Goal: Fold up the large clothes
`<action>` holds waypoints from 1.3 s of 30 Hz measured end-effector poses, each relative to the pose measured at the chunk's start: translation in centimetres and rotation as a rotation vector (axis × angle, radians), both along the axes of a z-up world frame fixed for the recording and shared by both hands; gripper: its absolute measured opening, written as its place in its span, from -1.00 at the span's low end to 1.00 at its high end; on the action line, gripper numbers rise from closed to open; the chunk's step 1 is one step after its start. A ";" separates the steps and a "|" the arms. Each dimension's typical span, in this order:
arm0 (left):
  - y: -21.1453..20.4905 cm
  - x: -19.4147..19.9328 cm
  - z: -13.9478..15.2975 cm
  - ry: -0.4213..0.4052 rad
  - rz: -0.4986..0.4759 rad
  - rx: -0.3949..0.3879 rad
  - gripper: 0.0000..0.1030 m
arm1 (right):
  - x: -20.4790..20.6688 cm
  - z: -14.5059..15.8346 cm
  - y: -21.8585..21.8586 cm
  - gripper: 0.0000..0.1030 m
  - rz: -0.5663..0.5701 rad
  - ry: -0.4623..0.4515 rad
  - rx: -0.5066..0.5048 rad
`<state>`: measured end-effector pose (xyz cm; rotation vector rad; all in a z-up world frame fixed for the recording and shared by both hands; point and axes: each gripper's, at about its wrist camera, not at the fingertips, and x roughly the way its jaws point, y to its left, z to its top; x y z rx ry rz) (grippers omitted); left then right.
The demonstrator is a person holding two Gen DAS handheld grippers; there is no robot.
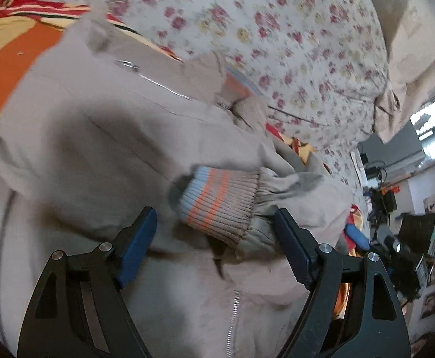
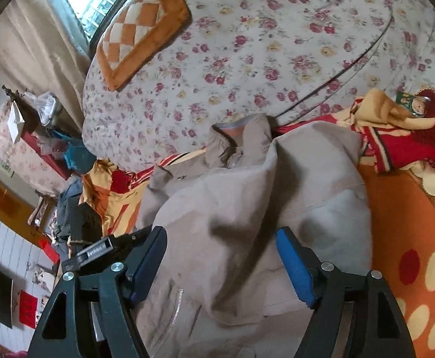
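Note:
A beige zip-up jacket (image 1: 92, 149) lies spread on an orange patterned blanket (image 1: 5, 65) on the bed. Its sleeve is folded across the body, and the ribbed cuff (image 1: 220, 203) with orange and light-blue stripes lies just ahead of my left gripper (image 1: 214, 217). The left gripper is open and holds nothing. In the right wrist view the jacket (image 2: 247, 208) shows its collar (image 2: 235, 140) at the far end and a sleeve folded over the body. My right gripper (image 2: 220, 238) is open just above the cloth and empty. The left gripper's body (image 2: 98, 250) shows at the left.
A floral quilt (image 2: 247, 59) is heaped behind the jacket, with an orange checked cushion (image 2: 139, 29) on it. A red and yellow blanket (image 2: 411, 137) is bunched at the right. Cluttered furniture (image 2: 38, 137) stands beside the bed at the left, under a window.

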<state>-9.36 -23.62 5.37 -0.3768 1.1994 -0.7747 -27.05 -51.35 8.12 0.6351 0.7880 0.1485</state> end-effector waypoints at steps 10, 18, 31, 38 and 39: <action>-0.2 -0.8 1.8 -0.126 -0.023 0.012 -0.65 | -0.9 -0.5 -3.7 0.43 -0.153 -0.037 0.136; 2.9 0.7 4.5 -0.149 0.030 -0.042 -0.76 | -1.2 -0.3 -4.0 0.44 -0.162 -0.046 0.129; -0.6 -0.4 0.5 -0.029 0.026 -0.024 -0.08 | -1.1 -0.2 -3.6 0.56 -0.160 -0.041 0.119; 5.1 2.0 5.6 -0.152 0.194 -0.104 -0.59 | -1.7 0.3 -4.6 0.56 -0.192 -0.034 0.069; 6.5 2.5 6.2 -0.172 0.231 -0.100 -0.59 | -1.8 0.6 -4.6 0.56 -0.186 -0.022 0.037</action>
